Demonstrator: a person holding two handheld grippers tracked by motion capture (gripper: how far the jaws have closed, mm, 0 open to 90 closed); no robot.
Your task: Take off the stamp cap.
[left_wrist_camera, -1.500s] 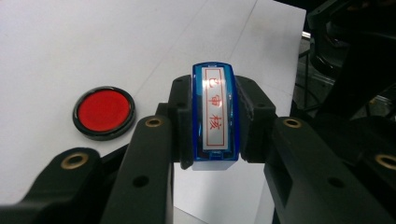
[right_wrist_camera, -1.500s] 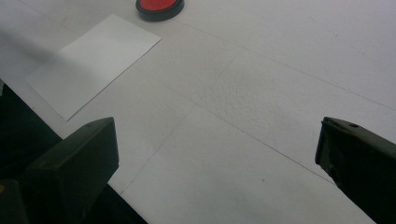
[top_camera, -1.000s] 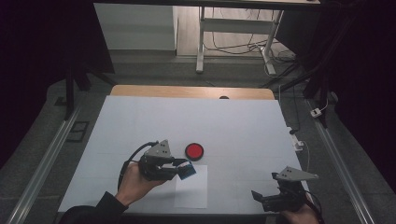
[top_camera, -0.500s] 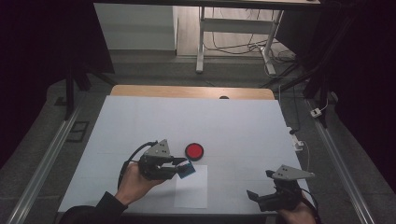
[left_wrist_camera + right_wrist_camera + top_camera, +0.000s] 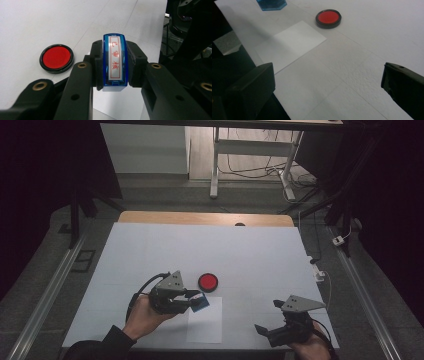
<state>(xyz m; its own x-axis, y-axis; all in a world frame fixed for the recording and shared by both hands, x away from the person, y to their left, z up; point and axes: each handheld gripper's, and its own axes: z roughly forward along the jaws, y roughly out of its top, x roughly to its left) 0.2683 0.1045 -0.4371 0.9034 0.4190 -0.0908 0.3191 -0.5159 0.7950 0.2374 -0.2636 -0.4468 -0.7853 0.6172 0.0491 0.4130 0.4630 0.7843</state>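
- One blue stamp (image 5: 115,63), pinched upright between the jaws of the left gripper (image 5: 192,301), held above the near edge of the worktop (image 5: 150,250).
- One red ink pad (image 5: 208,281), round, lying just beyond the stamp.
- One sheet of white paper (image 5: 205,325), flat beneath and in front of the stamp.
- One right gripper (image 5: 270,332), jaws spread, holding nothing, near the worktop's front right corner.
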